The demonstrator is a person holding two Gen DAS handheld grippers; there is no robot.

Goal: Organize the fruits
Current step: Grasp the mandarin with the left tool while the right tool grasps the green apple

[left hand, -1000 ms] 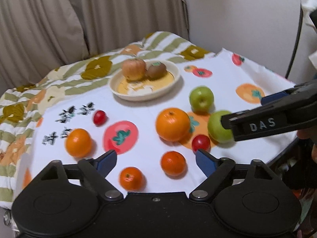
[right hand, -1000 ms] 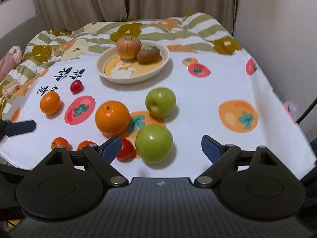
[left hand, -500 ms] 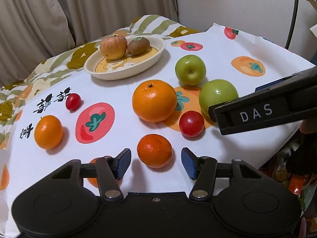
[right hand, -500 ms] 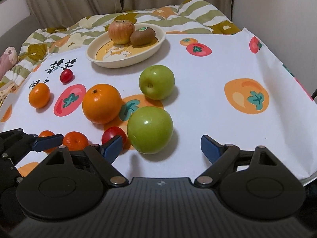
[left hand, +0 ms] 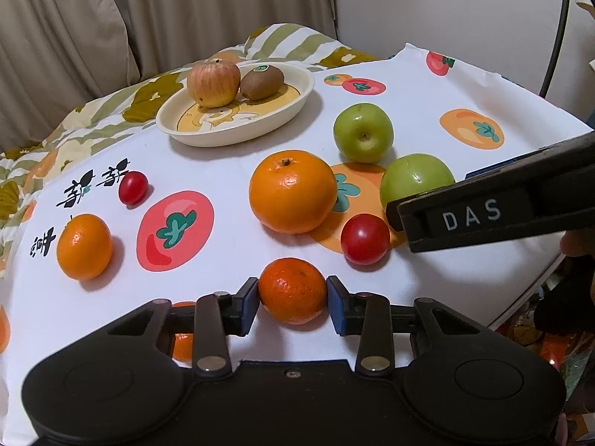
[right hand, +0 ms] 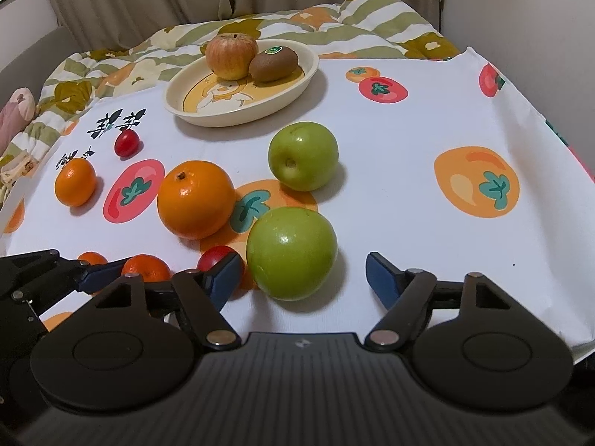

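Note:
A small mandarin (left hand: 292, 288) sits near the front edge of the fruit-print cloth, and my left gripper (left hand: 292, 299) is closing on it, both blue pads touching its sides. My right gripper (right hand: 303, 273) is closing around a large green apple (right hand: 292, 252); gaps remain between its pads and the apple. A cream plate (right hand: 297, 89) at the back holds a red-yellow apple (right hand: 231, 55) and a kiwi (right hand: 274, 63). A big orange (right hand: 195, 199), a second green apple (right hand: 303, 156) and a cherry tomato (left hand: 364, 238) lie between the plate and the grippers.
At the left lie another mandarin (left hand: 83, 246) and a second cherry tomato (left hand: 132, 192). One more mandarin (left hand: 183, 342) is half hidden under my left gripper. The cloth's edge drops off at the front and right. Curtains and a wall stand behind.
Both grippers came down and closer to the cloth. The left jaws narrowed from wide apart onto the small mandarin. The right jaws narrowed somewhat around the large green apple.

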